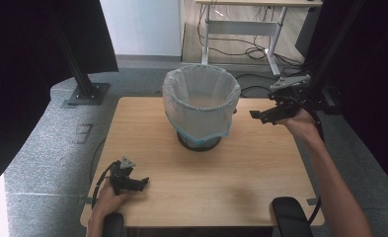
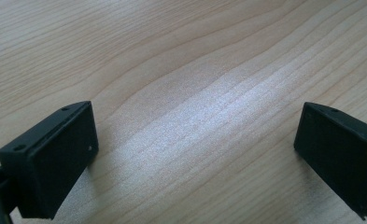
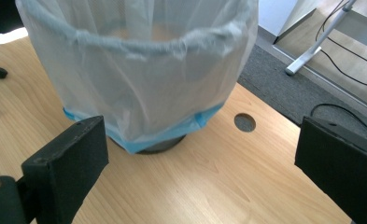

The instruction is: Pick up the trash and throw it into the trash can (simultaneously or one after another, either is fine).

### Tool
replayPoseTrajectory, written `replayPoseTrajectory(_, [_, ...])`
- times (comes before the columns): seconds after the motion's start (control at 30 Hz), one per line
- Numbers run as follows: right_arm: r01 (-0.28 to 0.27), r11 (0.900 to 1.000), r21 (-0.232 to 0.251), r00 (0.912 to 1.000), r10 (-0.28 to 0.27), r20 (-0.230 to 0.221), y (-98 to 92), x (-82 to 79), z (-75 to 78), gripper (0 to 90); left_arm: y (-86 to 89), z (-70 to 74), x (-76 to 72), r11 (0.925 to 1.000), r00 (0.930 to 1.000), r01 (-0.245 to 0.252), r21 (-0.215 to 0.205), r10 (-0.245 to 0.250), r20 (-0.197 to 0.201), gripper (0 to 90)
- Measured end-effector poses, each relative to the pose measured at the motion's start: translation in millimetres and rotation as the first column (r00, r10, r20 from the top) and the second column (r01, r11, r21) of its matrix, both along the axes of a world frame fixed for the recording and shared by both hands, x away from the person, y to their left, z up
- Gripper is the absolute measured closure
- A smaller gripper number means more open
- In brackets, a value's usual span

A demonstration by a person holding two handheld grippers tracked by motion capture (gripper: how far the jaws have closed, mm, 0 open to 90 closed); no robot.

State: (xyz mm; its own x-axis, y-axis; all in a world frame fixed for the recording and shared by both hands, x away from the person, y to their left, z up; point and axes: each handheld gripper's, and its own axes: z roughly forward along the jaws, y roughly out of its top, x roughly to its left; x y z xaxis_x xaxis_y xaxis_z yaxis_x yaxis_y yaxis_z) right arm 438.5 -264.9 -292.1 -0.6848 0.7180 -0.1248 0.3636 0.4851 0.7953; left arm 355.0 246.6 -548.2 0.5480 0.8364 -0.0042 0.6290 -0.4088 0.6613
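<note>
Fingers on both grippers stand apart, empty. Right gripper (image 1: 257, 115) hovers at three o'clock of the bagged bin (image 1: 201, 106); its thin liner would probably tear if snagged.

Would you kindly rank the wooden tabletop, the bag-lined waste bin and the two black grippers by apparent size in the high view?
1. Light wooden tabletop, largest.
2. Round waste bin lined with a translucent white plastic bag.
3. Right black gripper and left black gripper: these look alike in size, so I would not rank them.
</note>
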Motion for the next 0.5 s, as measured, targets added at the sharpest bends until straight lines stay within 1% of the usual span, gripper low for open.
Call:
replayPoseTrajectory(0.13, [0.012, 1.0, -0.006, 0.9999, -0.012, 0.006, -7.7, -6.6, -9.8, 2.2, 0.0, 0.0, 0.0, 1.0, 1.0, 0.0, 0.0, 0.0, 0.0, 0.0])
replayPoseTrajectory(0.37, [0.032, 0.999, 0.003, 0.9994, -0.032, 0.015, -20.9, -20.8, -28.5, 2.3, 0.0, 0.0, 0.0, 1.0, 1.0, 0.0, 0.0, 0.0, 0.0, 0.0])
replayPoseTrajectory(0.5, [0.038, 0.999, 0.006, 0.9992, -0.038, 0.016, -24.7, -26.7, -37.9, 2.3, -0.1, -0.1, 0.0, 1.0, 1.0, -0.001, 0.0, 0.001, 0.002, 0.0])
